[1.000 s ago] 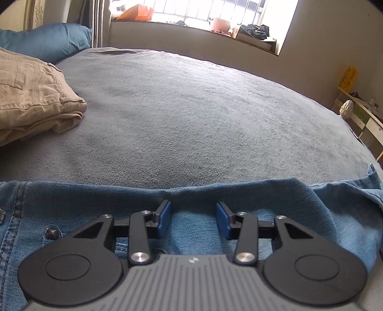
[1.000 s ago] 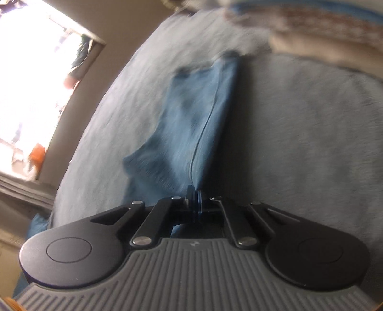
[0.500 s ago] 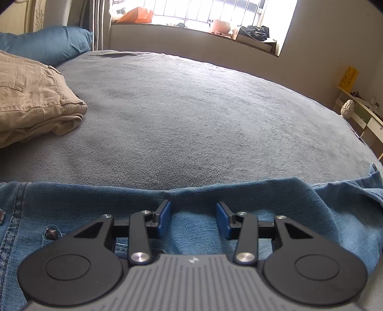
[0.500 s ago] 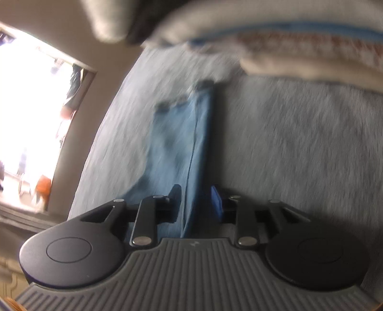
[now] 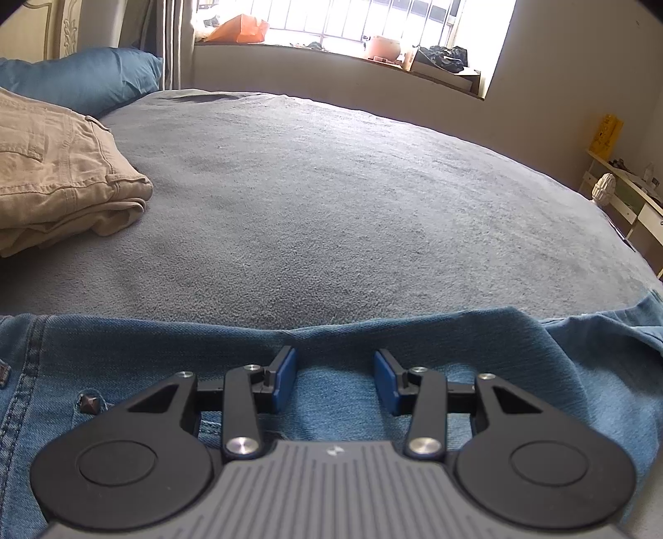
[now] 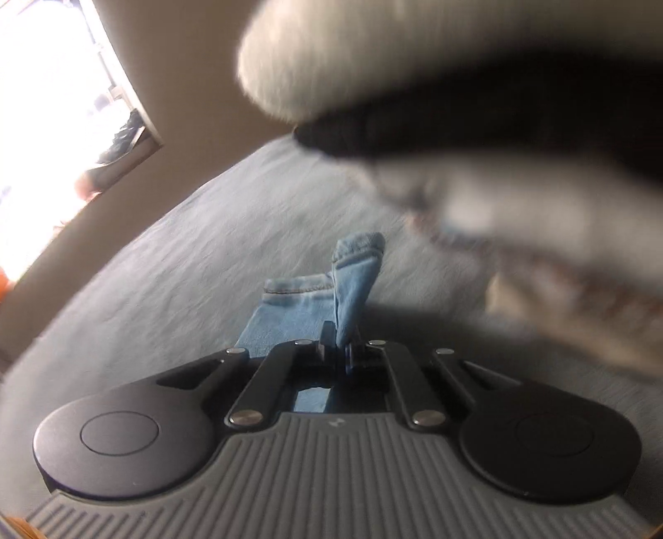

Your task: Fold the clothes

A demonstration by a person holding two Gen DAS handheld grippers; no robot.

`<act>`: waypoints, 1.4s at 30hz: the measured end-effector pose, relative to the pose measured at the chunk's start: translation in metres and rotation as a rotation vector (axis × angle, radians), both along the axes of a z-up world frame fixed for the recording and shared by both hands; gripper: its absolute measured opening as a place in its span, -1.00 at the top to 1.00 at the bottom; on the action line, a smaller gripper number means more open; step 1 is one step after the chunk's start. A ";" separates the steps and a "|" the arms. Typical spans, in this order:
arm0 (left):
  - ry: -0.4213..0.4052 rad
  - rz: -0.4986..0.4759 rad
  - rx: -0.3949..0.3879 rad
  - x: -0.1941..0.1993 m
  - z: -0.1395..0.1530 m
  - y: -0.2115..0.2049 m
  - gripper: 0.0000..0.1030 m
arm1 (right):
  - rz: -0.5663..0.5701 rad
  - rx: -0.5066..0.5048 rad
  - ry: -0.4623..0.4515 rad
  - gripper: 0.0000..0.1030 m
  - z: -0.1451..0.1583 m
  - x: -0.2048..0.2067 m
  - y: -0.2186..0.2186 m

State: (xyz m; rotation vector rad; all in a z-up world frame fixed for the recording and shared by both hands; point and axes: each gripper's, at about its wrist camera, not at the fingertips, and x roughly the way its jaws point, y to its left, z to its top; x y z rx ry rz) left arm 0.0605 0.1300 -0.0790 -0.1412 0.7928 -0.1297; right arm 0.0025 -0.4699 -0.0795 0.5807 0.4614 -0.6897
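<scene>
Lying along the near edge of the bed [image 5: 331,199], the jeans [image 5: 518,356] stretch across the whole left-wrist view, their far border a nearly straight fold line with grey cover beyond it; the left gripper [image 5: 335,375] hovers over the denim just inside that border, its blue pads [image 5: 286,379] apart with flat cloth showing between them and nothing pinched; a stud [image 5: 89,404] marks the denim toward the near left corner. Beyond the jeans the cover is bare right across to the far edge under the window [image 5: 352,20]; only the folded khaki trousers [image 5: 54,174] occupy the left edge, with a blue pillow [image 5: 87,78] behind them at the far left corner.

In the right-wrist view the right gripper [image 6: 339,346] is clamped on a raised ridge of a jeans leg; the hem [image 6: 358,248] stands up just ahead of the closed fingers, and the rest of the leg lies flat to its left; open grey cover extends left toward the wall; blurred stacked textiles [image 6: 559,282] crowd the right side, near the hem.
</scene>
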 end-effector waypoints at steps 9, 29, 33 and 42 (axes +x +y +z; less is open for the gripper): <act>-0.006 -0.001 -0.001 -0.001 -0.001 0.000 0.15 | -0.072 0.065 0.095 0.69 -0.015 -0.023 -0.024; -0.020 0.003 -0.014 -0.004 -0.001 0.001 0.16 | 1.138 -0.390 0.336 0.27 0.038 -0.063 0.243; -0.022 0.004 -0.022 -0.004 -0.001 0.002 0.16 | 1.134 -0.535 0.466 0.38 0.008 -0.080 0.251; -0.026 0.003 -0.021 -0.004 -0.002 0.003 0.16 | 0.982 -0.644 0.391 0.98 0.066 -0.073 0.218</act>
